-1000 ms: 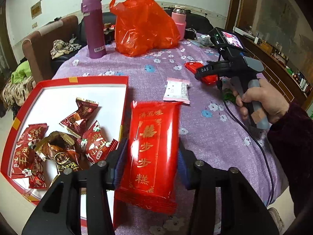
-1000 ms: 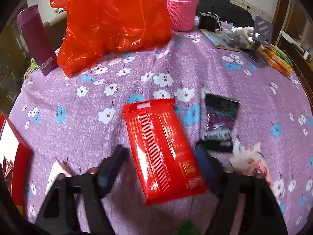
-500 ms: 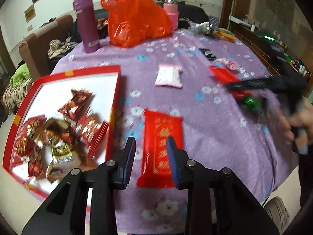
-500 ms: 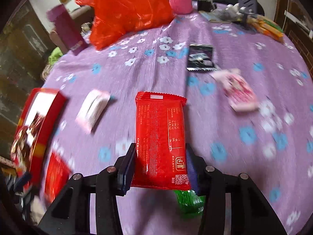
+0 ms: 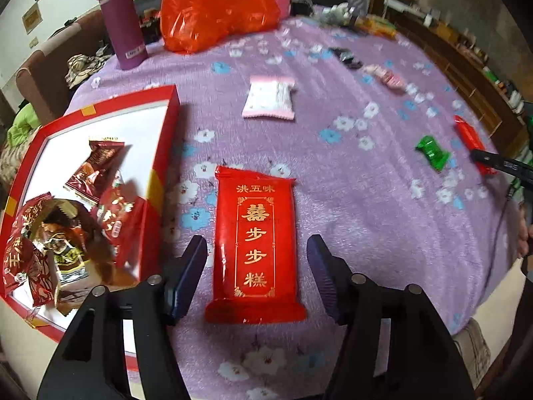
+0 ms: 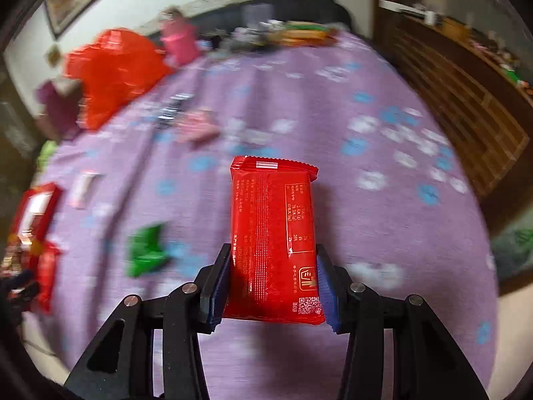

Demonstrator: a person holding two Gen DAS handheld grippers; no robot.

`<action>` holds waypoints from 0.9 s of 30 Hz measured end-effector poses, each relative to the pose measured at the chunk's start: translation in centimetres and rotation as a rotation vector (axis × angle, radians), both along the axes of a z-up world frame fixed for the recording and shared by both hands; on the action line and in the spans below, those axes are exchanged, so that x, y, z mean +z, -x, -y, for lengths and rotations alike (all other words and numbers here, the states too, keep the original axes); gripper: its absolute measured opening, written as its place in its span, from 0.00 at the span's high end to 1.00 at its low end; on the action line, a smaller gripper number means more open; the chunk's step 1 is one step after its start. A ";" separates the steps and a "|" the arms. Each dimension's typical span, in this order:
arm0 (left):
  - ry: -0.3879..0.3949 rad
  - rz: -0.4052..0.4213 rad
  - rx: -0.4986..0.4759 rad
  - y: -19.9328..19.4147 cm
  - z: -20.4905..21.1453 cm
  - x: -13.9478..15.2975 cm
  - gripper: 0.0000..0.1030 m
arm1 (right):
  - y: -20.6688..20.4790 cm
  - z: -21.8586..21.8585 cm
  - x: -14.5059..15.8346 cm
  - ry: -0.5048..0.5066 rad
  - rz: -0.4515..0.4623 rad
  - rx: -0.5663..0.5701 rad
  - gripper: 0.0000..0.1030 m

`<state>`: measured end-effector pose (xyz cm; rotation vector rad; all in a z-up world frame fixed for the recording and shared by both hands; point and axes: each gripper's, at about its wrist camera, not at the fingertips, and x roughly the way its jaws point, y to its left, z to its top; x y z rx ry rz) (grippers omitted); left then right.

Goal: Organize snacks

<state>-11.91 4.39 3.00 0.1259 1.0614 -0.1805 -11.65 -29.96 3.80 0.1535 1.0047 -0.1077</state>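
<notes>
Left tool [image 5: 256, 266] just opened, right tool [image 6: 273, 286] clamped shut

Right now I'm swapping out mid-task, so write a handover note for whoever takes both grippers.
Left gripper: jaws just opened, astride the gold-lettered red pack, which lies on the cloth beside the red box.
Right gripper: shut on a second red pack, lifted above the table.
Done: several wrapped snacks are in the box.
Left: both red packs, white-pink pack, green candy, pink pack and dark packet.
</notes>
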 end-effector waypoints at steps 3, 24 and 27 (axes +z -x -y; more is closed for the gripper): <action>-0.037 -0.045 0.016 -0.8 0.4 -1.3 0.40 | 0.2 1.0 -1.2 -0.041 -0.023 -0.014 0.54; 0.040 0.029 0.064 -0.3 0.4 -1.4 0.53 | -0.2 0.2 -1.9 -0.012 0.032 -0.019 0.52; 0.051 0.035 0.063 0.2 0.4 -1.1 0.53 | -0.1 0.3 -1.6 -0.039 0.031 -0.021 0.54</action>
